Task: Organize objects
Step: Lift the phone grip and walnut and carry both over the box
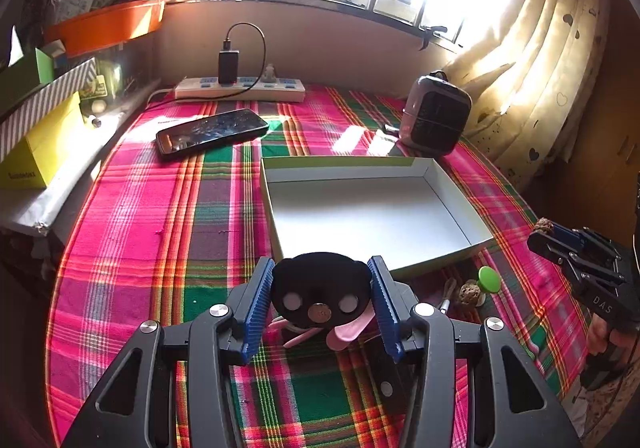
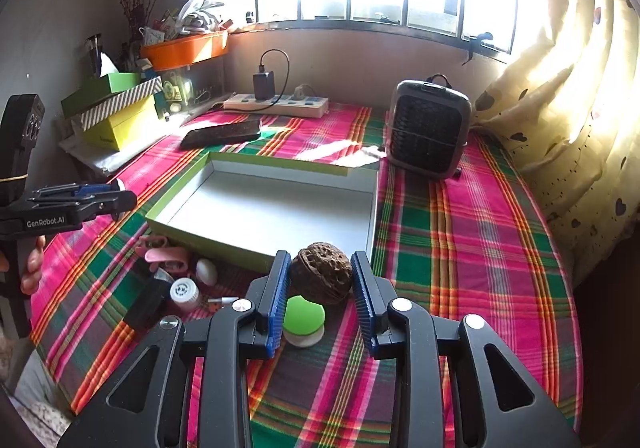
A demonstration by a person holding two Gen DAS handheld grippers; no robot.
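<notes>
My left hand-held gripper (image 1: 322, 298) clamps one black disc (image 1: 320, 288) only by its edges, so it could twist loose before reaching the one empty box (image 1: 436, 175). My right hand-held gripper (image 2: 321, 284) pinches one round walnut (image 2: 321, 278) just short of that box; it could roll out, and a second walnut (image 1: 469, 292) waits on the counter (image 1: 160, 207).

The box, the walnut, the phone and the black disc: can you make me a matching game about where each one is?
Things:
1. walnut
2. black disc
3. phone
4. box

Places:
A. lying flat near the power strip
B. between the right gripper jaws
C. open in the middle of the cloth
D. between the left gripper jaws

Pairs: 1-B, 2-D, 3-A, 4-C
</notes>
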